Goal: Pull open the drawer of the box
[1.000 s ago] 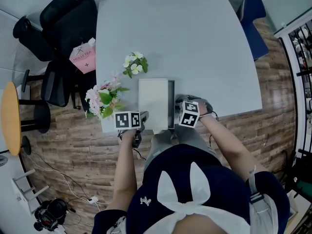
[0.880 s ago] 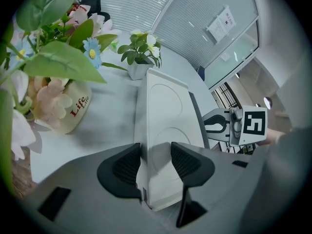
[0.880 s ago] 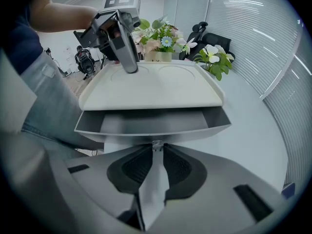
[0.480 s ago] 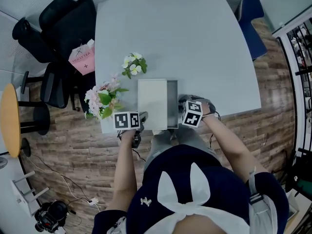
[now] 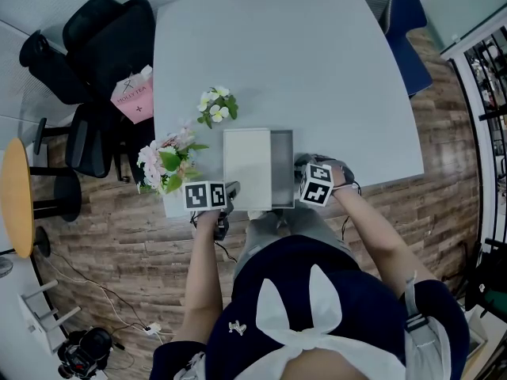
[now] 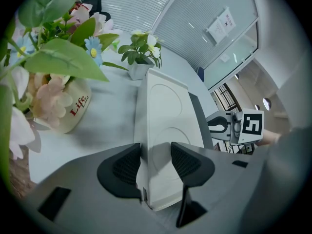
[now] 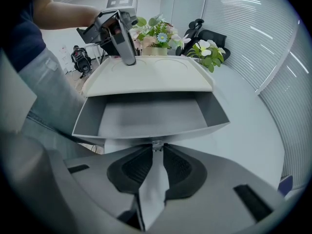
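A white box (image 5: 247, 169) lies near the table's front edge, and its grey drawer (image 5: 282, 169) sticks out to the right. My left gripper (image 5: 234, 188) is shut on the box's near left edge; in the left gripper view the white wall (image 6: 163, 130) fills the gap between the dark pads (image 6: 127, 167). My right gripper (image 5: 299, 173) is shut on the small knob (image 7: 156, 145) at the drawer's front. The right gripper view shows the drawer (image 7: 148, 117) empty under the white lid (image 7: 151, 79).
A pot of pink flowers (image 5: 168, 165) stands just left of the box, and a small pot of white flowers (image 5: 217, 107) behind it. The table (image 5: 317, 70) ends close in front of the box. A black chair with a pink bag (image 5: 135, 93) is left, a blue chair (image 5: 405, 38) at the back right.
The right gripper has moved to the right with the knob, and the drawer has slid further out of the box. The left gripper and box have stayed put.
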`<state>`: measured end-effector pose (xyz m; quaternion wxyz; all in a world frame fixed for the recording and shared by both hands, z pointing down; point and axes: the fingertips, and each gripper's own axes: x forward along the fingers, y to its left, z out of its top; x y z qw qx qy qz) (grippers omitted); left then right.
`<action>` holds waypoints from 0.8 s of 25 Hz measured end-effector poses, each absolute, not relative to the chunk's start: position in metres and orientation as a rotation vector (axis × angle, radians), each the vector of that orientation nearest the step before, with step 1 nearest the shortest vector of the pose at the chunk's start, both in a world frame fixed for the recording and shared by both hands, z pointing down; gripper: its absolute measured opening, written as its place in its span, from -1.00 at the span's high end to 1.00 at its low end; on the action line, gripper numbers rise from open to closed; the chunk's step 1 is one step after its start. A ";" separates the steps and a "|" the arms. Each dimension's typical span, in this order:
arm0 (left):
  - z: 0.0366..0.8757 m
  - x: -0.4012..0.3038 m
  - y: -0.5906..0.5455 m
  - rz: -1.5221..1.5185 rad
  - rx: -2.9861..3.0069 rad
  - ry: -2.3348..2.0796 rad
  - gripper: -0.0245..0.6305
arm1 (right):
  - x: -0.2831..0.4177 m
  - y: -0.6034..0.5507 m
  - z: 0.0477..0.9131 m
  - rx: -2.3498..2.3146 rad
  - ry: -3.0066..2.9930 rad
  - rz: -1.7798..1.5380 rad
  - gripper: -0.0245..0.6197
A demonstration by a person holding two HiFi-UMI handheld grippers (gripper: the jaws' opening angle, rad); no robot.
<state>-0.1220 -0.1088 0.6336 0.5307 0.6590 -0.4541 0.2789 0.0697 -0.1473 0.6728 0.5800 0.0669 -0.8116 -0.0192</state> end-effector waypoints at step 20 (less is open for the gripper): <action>0.635 -0.123 -0.108 0.651 1.576 -1.083 0.29 | 0.087 -0.148 0.674 0.172 -1.869 -0.038 0.70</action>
